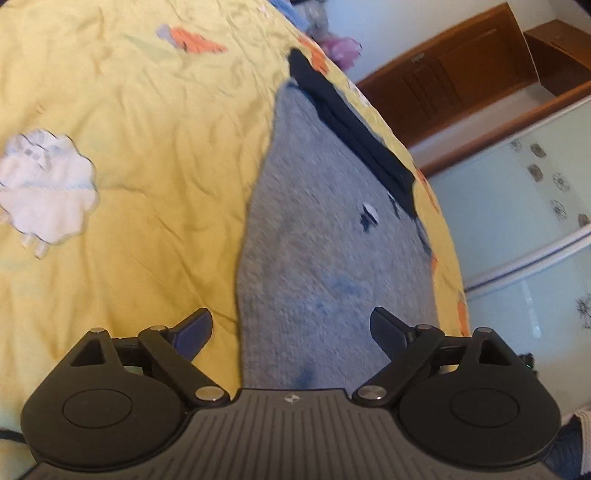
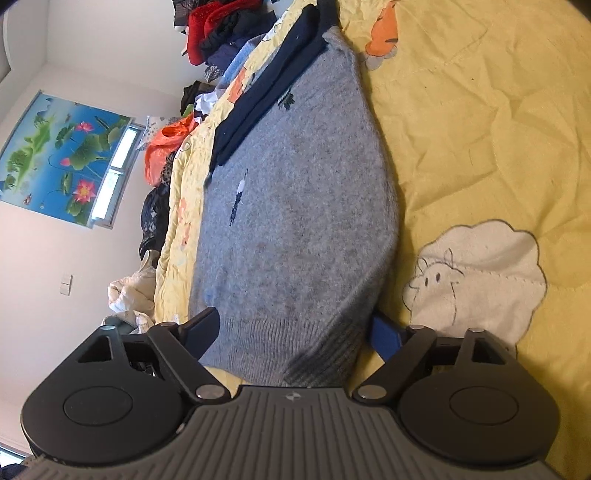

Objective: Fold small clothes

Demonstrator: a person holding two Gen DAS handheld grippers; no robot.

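A small grey knit sweater (image 1: pixel 325 236) lies flat on a yellow quilt (image 1: pixel 147 129), with a dark navy band (image 1: pixel 354 129) along its far edge. My left gripper (image 1: pixel 291 328) is open, its fingers wide apart over the sweater's near end, holding nothing. In the right wrist view the same sweater (image 2: pixel 295 206) lies lengthwise with its ribbed hem (image 2: pixel 280 350) nearest. My right gripper (image 2: pixel 291 328) is open, its fingers on either side of the hem, which spans the gap between them. The navy band (image 2: pixel 273 77) runs along the sweater's left side.
The quilt (image 2: pixel 480 129) has a white sheep patch (image 2: pixel 476 280) and orange patches (image 2: pixel 384 33). A pile of mixed clothes (image 2: pixel 221 37) lies past the bed edge. A wooden cabinet (image 1: pixel 461 74) and a glass panel (image 1: pixel 517 206) stand beyond the bed.
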